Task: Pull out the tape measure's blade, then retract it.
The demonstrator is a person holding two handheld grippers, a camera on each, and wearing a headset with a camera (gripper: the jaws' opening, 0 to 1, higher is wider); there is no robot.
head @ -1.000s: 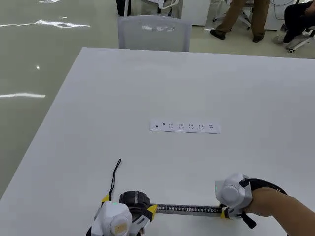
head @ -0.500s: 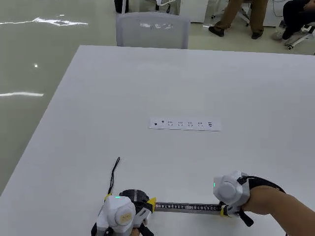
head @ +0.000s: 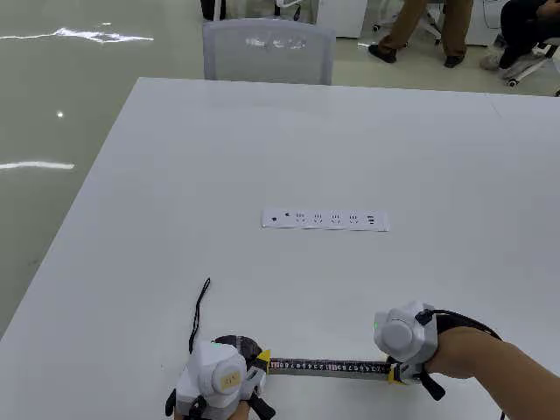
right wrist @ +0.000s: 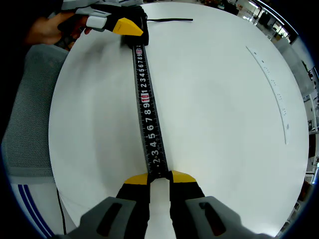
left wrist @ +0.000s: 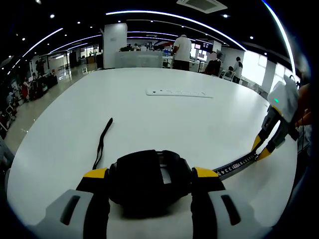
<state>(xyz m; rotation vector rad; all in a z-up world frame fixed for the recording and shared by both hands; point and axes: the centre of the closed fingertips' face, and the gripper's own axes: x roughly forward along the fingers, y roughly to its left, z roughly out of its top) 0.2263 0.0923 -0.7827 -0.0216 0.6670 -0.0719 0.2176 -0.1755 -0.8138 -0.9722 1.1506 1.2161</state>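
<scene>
Blade: we see the blade [right wrist: 146,104] drawn out of the tape measure case [head: 238,343]. It lies flat on the counter [head: 306,140], running straight between the two grippers close to the counter's near edge.
Tape measure case: it is black and rests on the counter at the left end of the blade. Its strap [head: 201,313] trails away over the counter toward the socket strip [head: 324,219], which lies well apart.
Left gripper: the left gripper [left wrist: 150,174] has its jaws clamped on the case, one yellow tip on either side.
Right gripper: the right gripper [right wrist: 159,177] has its jaws closed on the blade's free end, and the printed scale runs away from them toward the case.
Done so far: we judge the pull-out to be under way or finished, since a short stretch of blade is out and looks straight.
Left to do: the retraction. By our reading the blade has yet to go back into the case, and its free end would want guiding so that it does not snap in.
Since a second ago: we find the length of blade between the grippers much the same. Both grippers sit about where they were against the socket strip. The whole head view has slid a little, which we put down to the headset.
</scene>
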